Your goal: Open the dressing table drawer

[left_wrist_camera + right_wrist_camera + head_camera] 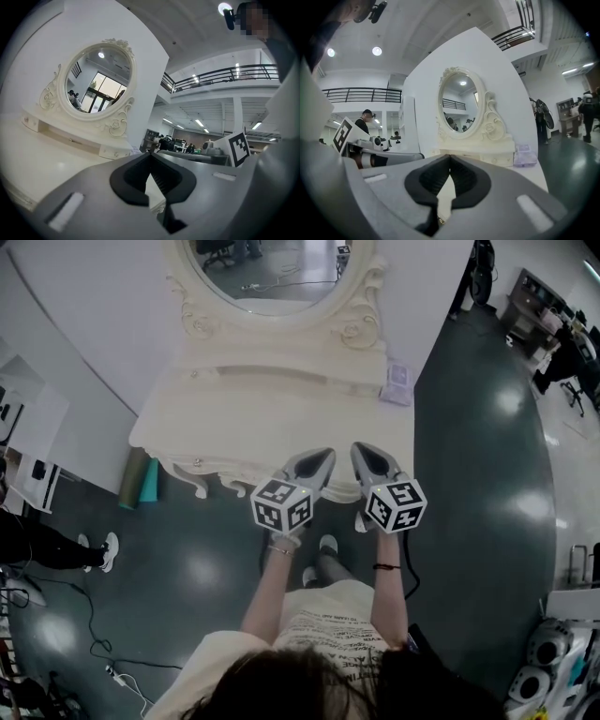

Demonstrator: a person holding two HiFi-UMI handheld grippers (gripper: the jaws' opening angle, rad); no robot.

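The cream dressing table (187,418) with an oval mirror (272,268) stands against the white wall. Its low back shelf has shallow drawers (262,376). A small knob (197,462) shows on the carved front apron at the left; the rest of the front is hidden under the tabletop edge. My left gripper (328,456) and right gripper (359,450) are side by side over the table's front right edge. Both point level toward the mirror. The left gripper (151,153) has its tips together with nothing between them. The right gripper (450,156) looks the same. Neither touches a drawer.
A pale purple box (397,382) sits on the table's back right corner, also in the right gripper view (525,154). Rolled green mats (141,482) lean by the left leg. Someone's feet (98,552) and floor cables (94,634) are at the left.
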